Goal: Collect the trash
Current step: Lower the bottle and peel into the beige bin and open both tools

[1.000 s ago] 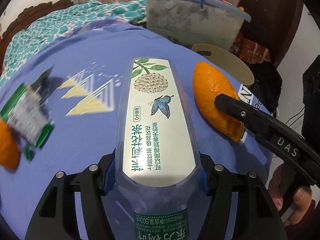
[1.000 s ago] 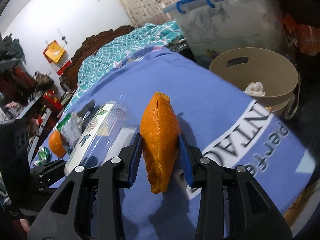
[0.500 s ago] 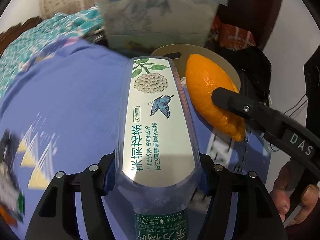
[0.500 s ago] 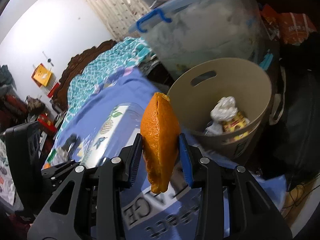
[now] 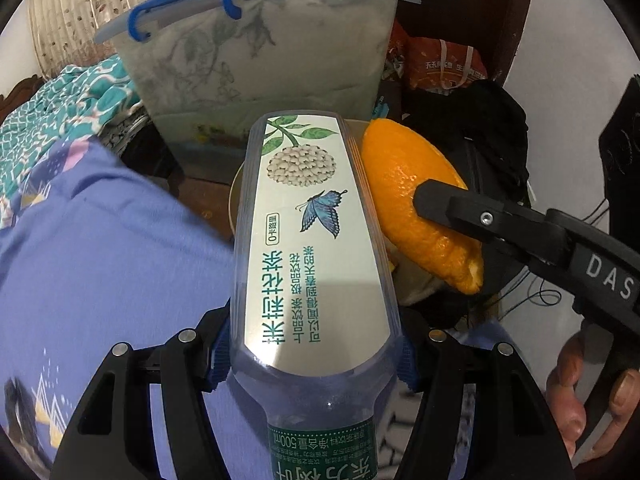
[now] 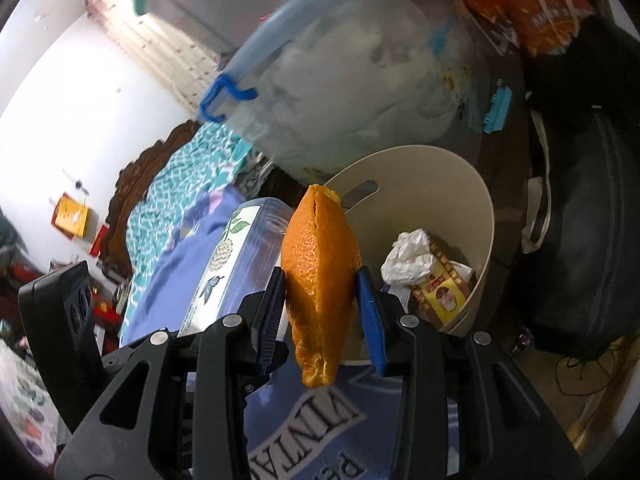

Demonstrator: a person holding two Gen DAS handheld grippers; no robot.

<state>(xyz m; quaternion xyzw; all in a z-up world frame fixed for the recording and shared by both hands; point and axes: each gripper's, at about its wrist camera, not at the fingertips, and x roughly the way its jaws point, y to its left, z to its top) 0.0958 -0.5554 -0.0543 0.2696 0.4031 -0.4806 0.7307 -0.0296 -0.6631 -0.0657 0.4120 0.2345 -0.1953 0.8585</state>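
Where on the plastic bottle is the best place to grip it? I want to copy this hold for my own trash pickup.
Grip the plastic bottle as the left gripper does: across its shoulder, just below the neck, pads on the two opposite flat sides. Come from the cap end, along its length; the straight walls there likely resist slipping.

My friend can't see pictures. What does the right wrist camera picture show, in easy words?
The right gripper squeezes a piece of orange peel in front of a round beige bin that has crumpled white paper and a yellow packet inside. To the left, a clear plastic bottle is carried above a blue-purple bedcover.
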